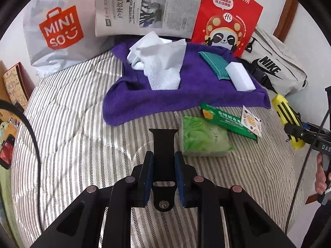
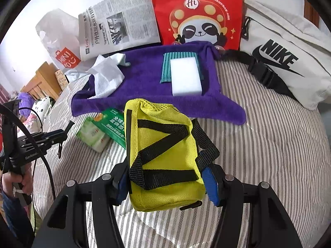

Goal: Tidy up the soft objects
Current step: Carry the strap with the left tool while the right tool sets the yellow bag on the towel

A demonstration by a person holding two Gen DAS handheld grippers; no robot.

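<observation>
The purple towel [image 2: 144, 95] lay spread on the striped bedcover [image 2: 269, 144], its far edge against the red panda bag [image 2: 196, 10]. To the right of that bag rested the white Nike bag [image 2: 289, 62]; to its left leaned a newspaper [image 2: 124, 24] and, further left, the Miniso bag [image 1: 55, 31].

On the towel's left part sat crumpled white paper towels [image 1: 163, 62]. On its right part lay a teal striped cloth [image 2: 182, 66], with a white sponge [image 2: 186, 78] resting on top of it.

You held the yellow pouch [image 2: 163, 155] in your right gripper [image 2: 167, 184], its blue pads [image 2: 211, 184] pinching the pouch's near end on both sides. The pouch hung above the bedcover, just in front of the towel's near edge, its black straps zigzagging across the top face.

Just beside the towel's near edge lay a green tissue pack [image 1: 204, 136], with a green sachet [image 1: 225, 119] overlapping its far side and a small white packet [image 1: 251, 124] on the sachet's right end.

Your left gripper [image 1: 163, 175] hovered over the bedcover near the tissue pack, its pads spread a little apart and holding nothing.
</observation>
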